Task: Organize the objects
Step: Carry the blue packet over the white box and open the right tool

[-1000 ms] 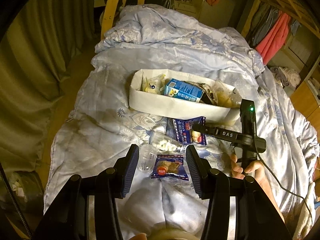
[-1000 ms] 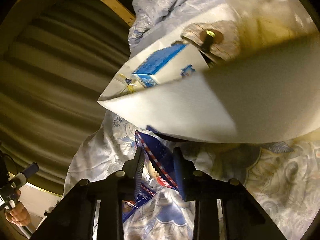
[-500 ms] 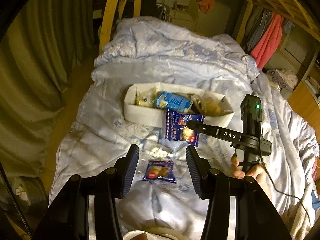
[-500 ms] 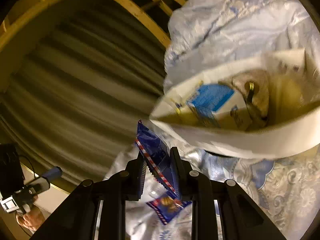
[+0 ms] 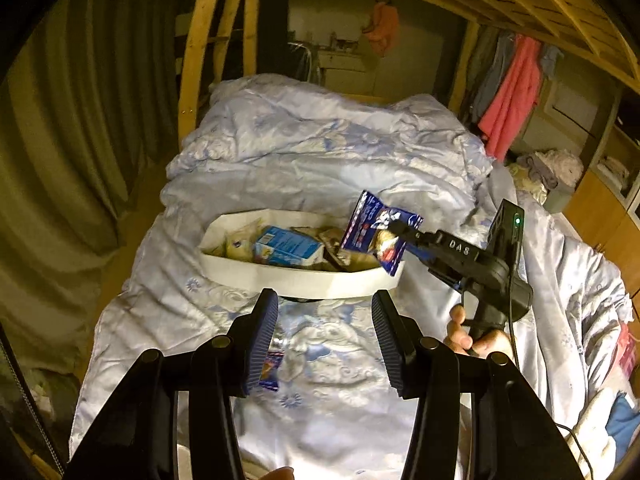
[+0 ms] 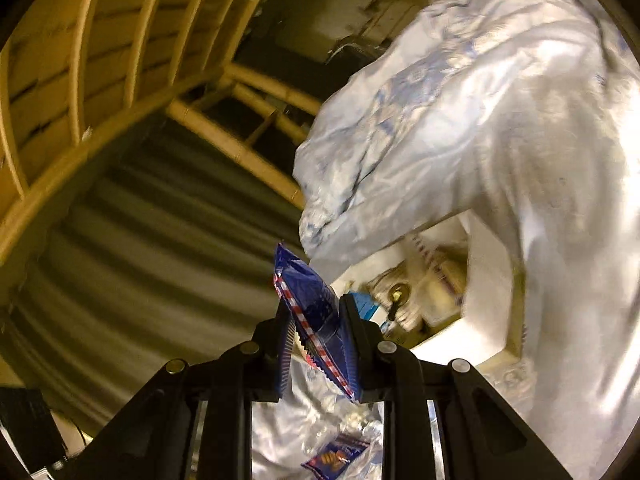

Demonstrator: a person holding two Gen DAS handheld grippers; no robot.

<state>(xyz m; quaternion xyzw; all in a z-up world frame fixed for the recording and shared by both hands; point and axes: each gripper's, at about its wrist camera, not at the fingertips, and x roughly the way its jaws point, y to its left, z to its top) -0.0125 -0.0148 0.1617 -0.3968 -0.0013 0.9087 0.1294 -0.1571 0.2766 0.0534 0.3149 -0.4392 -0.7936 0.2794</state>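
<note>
A white oval bin [image 5: 304, 278] sits on the pale blue quilt, holding a blue carton [image 5: 288, 246] and several wrapped snacks. My right gripper [image 5: 396, 229] is shut on a dark blue snack packet [image 5: 378, 232] and holds it in the air over the bin's right end. In the right wrist view that snack packet [image 6: 312, 308] is pinched between the fingers of the right gripper [image 6: 320, 334], with the bin [image 6: 484, 300] just beyond. My left gripper [image 5: 324, 320] stands open above the quilt, nothing between its fingers. Another small blue packet [image 5: 269, 370] lies partly hidden behind its left finger.
The quilt [image 5: 340, 168] is bunched into a mound behind the bin. A wooden bunk frame [image 5: 196, 64] and a dark curtain [image 5: 72, 128] stand on the left. Clothes [image 5: 516, 92] hang at the right. A small packet [image 6: 336, 456] and clear plastic lie on the quilt below the right gripper.
My right gripper has lifted the dark blue packet from the quilt in front of the bin up over the bin's right end. The left gripper has pulled back and tilted up, still open.
</note>
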